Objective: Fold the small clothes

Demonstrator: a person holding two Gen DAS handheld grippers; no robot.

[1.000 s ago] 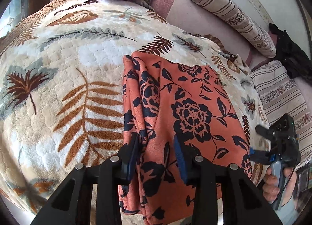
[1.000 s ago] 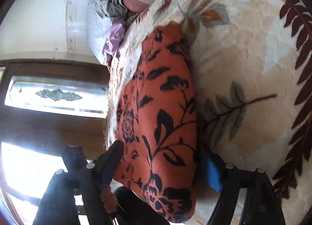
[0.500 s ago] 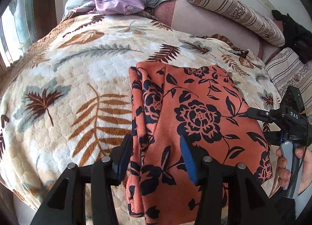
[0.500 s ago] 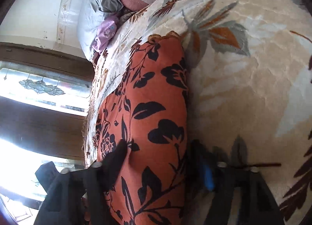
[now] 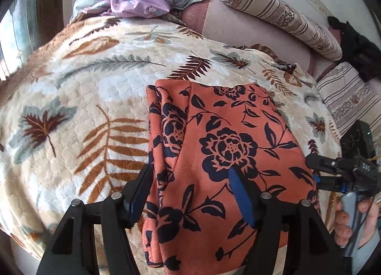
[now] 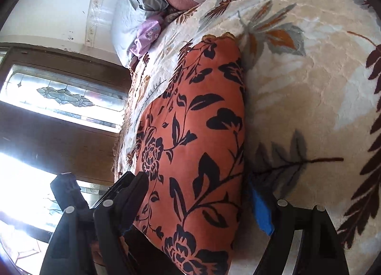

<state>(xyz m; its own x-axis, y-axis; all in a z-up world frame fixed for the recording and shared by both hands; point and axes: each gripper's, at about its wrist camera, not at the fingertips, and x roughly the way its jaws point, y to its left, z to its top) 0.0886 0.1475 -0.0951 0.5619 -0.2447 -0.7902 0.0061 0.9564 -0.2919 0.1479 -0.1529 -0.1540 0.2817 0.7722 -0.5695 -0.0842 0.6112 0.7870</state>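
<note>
Since a moment ago your left gripper [image 5: 190,189] has let go: its jaws have just been opening and now stand spread, straddling the left-hand layered edge of the orange floral garment [image 5: 221,155] without pressing it. Your right gripper [image 6: 197,201] is spread wide too, one jaw over the cloth's near right edge and the blue-padded one down by the blanket, nothing pinched. You can see that gripper at the right of the left view, a hand [image 5: 350,217] on its handle. The garment lies folded into a flat rectangle on the near part of the leaf-patterned blanket [image 5: 78,108], well apart from the lilac cloth [image 5: 140,7] at the far side. Judging by that, this fold is laid; you likely need a further fold, or the next piece.
</note>
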